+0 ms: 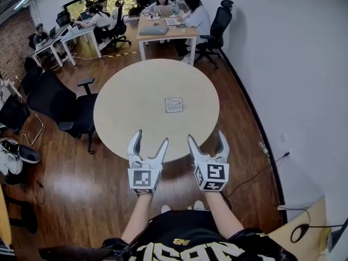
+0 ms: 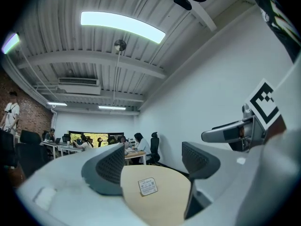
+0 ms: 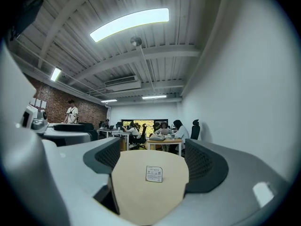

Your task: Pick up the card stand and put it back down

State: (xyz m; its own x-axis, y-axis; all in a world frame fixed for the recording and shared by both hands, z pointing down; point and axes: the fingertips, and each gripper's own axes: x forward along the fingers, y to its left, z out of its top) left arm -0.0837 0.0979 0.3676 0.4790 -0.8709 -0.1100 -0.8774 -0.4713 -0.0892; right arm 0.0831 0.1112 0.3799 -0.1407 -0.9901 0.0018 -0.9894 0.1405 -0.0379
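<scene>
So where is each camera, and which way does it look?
Head view: on the person's head, looking steeply down at the round beige table and small white card stand; forearms, left gripper and right gripper show.
Left gripper view: on the left gripper, looking along its open grey jaws across the table; right gripper at right.
Right gripper view: on the right gripper, facing likewise; its open jaws show.
Shared: both gripper views frame the far card stand between their jaws.
</scene>
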